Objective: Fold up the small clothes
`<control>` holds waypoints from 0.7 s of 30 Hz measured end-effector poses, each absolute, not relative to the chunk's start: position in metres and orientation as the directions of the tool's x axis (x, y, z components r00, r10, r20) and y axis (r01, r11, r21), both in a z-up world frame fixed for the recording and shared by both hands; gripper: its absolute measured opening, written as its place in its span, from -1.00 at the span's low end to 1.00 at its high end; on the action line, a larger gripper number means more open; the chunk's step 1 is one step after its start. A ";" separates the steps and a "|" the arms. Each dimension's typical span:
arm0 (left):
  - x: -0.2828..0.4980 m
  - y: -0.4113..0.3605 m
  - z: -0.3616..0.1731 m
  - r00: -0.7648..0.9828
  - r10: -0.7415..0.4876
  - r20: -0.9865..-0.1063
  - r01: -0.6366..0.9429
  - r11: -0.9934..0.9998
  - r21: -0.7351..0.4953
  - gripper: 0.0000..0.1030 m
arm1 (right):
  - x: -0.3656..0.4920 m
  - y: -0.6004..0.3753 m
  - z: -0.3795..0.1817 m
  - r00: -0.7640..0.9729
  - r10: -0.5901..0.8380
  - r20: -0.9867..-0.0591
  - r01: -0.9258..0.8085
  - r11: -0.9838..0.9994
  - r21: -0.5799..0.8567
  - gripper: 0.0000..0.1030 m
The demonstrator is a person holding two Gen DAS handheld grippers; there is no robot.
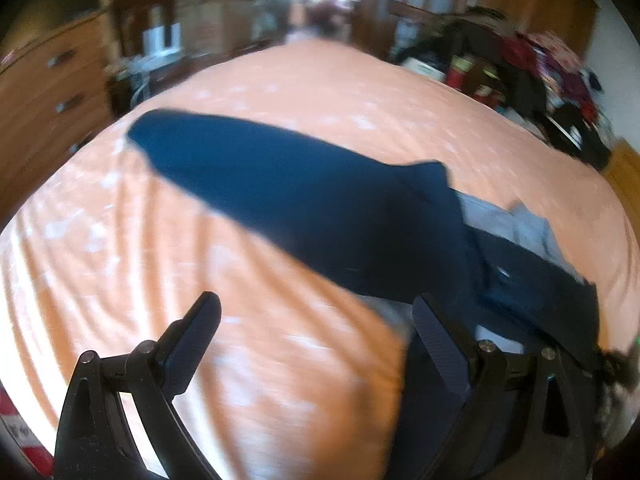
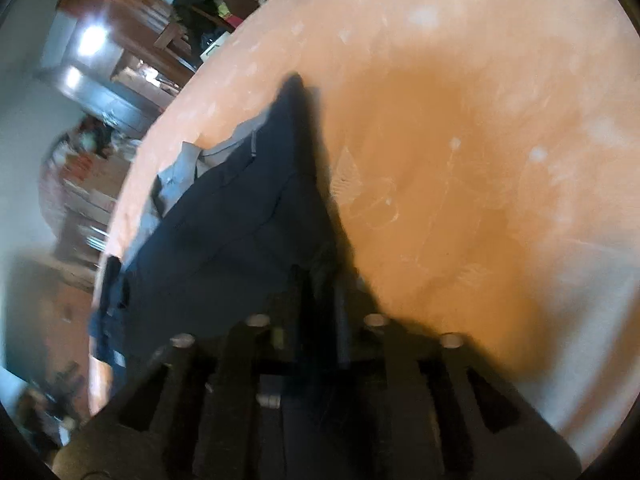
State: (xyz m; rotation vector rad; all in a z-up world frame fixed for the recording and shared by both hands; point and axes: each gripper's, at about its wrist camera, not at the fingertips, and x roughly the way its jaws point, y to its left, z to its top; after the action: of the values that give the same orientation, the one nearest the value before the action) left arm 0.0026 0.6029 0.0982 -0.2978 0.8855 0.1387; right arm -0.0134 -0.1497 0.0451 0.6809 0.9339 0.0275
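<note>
I judge I am mid-fold on the navy trousers (image 1: 304,200), which stretch across the orange bedspread (image 1: 280,92) with the grey inner lining (image 1: 504,220) showing at the waist. My right gripper (image 2: 316,280) has its fingers nearly together, pinching a fold of that dark cloth. My left gripper (image 1: 316,320) stands spread wide, holding nothing, its right finger (image 1: 440,344) just beside the waistband. Next I need the left to take a hem so both can carry the fold over evenly.
</note>
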 end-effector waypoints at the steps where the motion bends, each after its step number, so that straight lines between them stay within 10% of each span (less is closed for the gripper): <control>1: 0.003 0.622 0.098 0.630 0.015 -0.777 -0.277 0.939 -0.206 0.89 | -0.027 -0.150 0.052 0.624 0.295 -0.724 0.251 0.801 0.544 -0.10; 7: 0.030 0.717 0.076 0.616 0.017 -0.788 -0.393 0.873 -0.289 0.89 | -0.060 -0.104 0.085 0.648 0.311 -0.695 0.185 0.821 0.540 0.24; 21: 0.136 0.798 0.023 0.579 -0.020 -0.815 -0.487 0.793 -0.365 0.70 | -0.041 -0.009 0.099 0.607 0.405 -0.684 0.074 0.828 0.556 0.28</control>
State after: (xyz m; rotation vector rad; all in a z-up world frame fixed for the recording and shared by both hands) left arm 0.1361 0.7979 0.0228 -0.6125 0.9248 0.2941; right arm -0.0412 -0.0088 0.0988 0.5822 0.9103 0.2044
